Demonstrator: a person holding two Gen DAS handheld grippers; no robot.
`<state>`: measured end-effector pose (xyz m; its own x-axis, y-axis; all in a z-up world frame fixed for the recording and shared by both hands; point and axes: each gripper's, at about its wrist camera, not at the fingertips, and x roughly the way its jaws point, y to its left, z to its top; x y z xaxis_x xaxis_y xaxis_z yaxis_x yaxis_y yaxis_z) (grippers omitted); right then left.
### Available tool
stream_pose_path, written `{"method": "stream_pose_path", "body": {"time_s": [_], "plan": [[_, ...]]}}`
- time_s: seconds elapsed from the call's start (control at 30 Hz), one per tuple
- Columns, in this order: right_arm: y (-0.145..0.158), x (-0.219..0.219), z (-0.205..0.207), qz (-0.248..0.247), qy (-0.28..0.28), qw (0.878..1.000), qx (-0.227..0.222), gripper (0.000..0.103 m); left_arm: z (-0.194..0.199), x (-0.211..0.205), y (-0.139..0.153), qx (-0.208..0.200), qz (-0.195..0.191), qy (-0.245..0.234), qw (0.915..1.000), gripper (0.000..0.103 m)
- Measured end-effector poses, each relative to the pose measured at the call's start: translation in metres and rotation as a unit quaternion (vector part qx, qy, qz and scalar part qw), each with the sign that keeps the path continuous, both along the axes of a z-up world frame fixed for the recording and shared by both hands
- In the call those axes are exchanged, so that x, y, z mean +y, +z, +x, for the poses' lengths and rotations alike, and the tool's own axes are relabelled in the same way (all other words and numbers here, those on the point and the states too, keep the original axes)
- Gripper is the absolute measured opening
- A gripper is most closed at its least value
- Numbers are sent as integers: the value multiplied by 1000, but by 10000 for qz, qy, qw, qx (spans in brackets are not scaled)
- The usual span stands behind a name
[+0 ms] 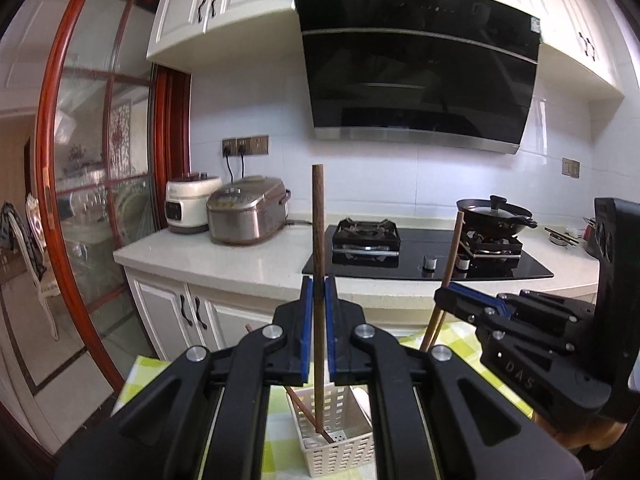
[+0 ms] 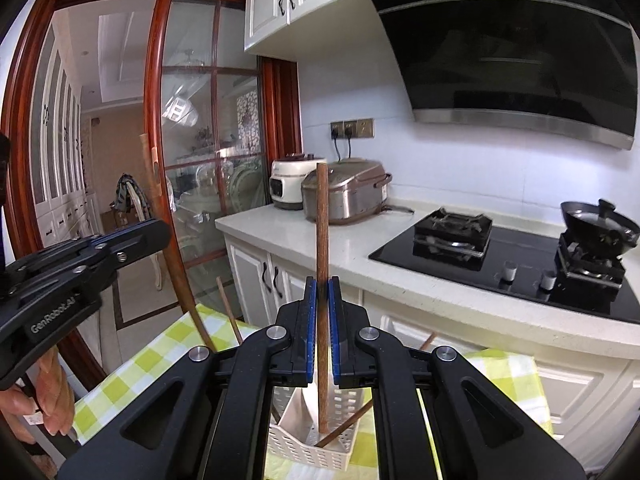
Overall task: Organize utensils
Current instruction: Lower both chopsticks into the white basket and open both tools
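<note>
My left gripper (image 1: 319, 280) is shut on a brown wooden chopstick (image 1: 318, 220) that stands upright, its lower end down inside a white slotted basket (image 1: 340, 454). Another chopstick (image 1: 304, 408) leans in that basket. To the right, my right gripper (image 1: 442, 294) pinches a second chopstick (image 1: 454, 248), tilted a little. In the right wrist view, the right gripper (image 2: 322, 280) is shut on its upright chopstick (image 2: 322, 220), whose tip reaches into the basket (image 2: 304, 454). The left gripper (image 2: 158, 234) shows at the left with its chopstick (image 2: 184, 292).
The basket stands on a green-and-yellow checked cloth (image 2: 132, 364). Behind are a white counter (image 1: 224, 256) with two rice cookers (image 1: 248, 216), a black gas hob (image 1: 400, 256) and a lidded wok (image 1: 496, 216). A red-framed glass door (image 1: 100, 160) stands at left. A hand (image 2: 52, 396) holds the left gripper.
</note>
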<state>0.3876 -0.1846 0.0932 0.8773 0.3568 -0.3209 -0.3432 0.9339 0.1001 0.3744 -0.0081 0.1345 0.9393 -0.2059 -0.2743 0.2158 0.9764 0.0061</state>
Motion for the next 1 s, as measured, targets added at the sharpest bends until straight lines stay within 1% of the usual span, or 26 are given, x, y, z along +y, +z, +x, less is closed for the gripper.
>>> {"method": "stream_pose_path", "body": {"time_s": [0.07, 0.17, 0.27, 0.33, 0.43, 0.47, 0.6, 0.73, 0.77, 0.83, 0.87, 0.9, 0.93, 0.97, 1.0], "plan": [[-8, 4, 5, 13, 52, 9999, 119, 6, 11, 2, -9, 163, -48, -8, 9999, 6], [-23, 8, 14, 58, 155, 9990, 420, 6, 21, 5, -26, 451, -107, -36, 9989, 6], [-33, 13, 21, -18, 165, 9979, 624, 6, 28, 7, -41, 690, -50, -10, 9976, 6], [-40, 16, 25, -41, 144, 9970, 765, 6, 32, 8, -51, 876, -47, 5, 9961, 6], [-49, 19, 32, 21, 181, 9949, 989, 6, 38, 14, -68, 1153, -163, 28, 9932, 6], [-53, 19, 35, 34, 178, 9942, 1062, 6, 39, 15, -72, 1194, -173, 40, 9927, 6], [-62, 19, 43, 3, 38, 9936, 1126, 7, 43, 20, -87, 1325, -180, 114, 9910, 6], [-66, 14, 46, 23, -73, 9929, 1185, 8, 44, 24, -93, 1312, -170, 200, 9910, 7], [-67, 14, 47, 1, -93, 9929, 1189, 11, 44, 25, -94, 1279, -126, 247, 9914, 8], [-67, 11, 49, -39, -147, 9929, 1183, 15, 42, 25, -93, 1246, -82, 288, 9918, 17], [-68, 10, 48, -38, -164, 9929, 1182, 18, 42, 25, -93, 1229, -91, 300, 9919, 24], [-68, 9, 48, -23, -182, 9928, 1184, 21, 41, 26, -92, 1211, -98, 312, 9921, 27], [-68, 7, 48, -19, -211, 9928, 1177, 27, 40, 26, -91, 1200, -91, 325, 9922, 28], [-67, 5, 47, -15, -248, 9930, 1157, 35, 39, 26, -91, 1179, -71, 346, 9924, 32], [-66, 4, 46, -2, -273, 9931, 1138, 38, 37, 26, -90, 1153, -59, 378, 9926, 38]]}}
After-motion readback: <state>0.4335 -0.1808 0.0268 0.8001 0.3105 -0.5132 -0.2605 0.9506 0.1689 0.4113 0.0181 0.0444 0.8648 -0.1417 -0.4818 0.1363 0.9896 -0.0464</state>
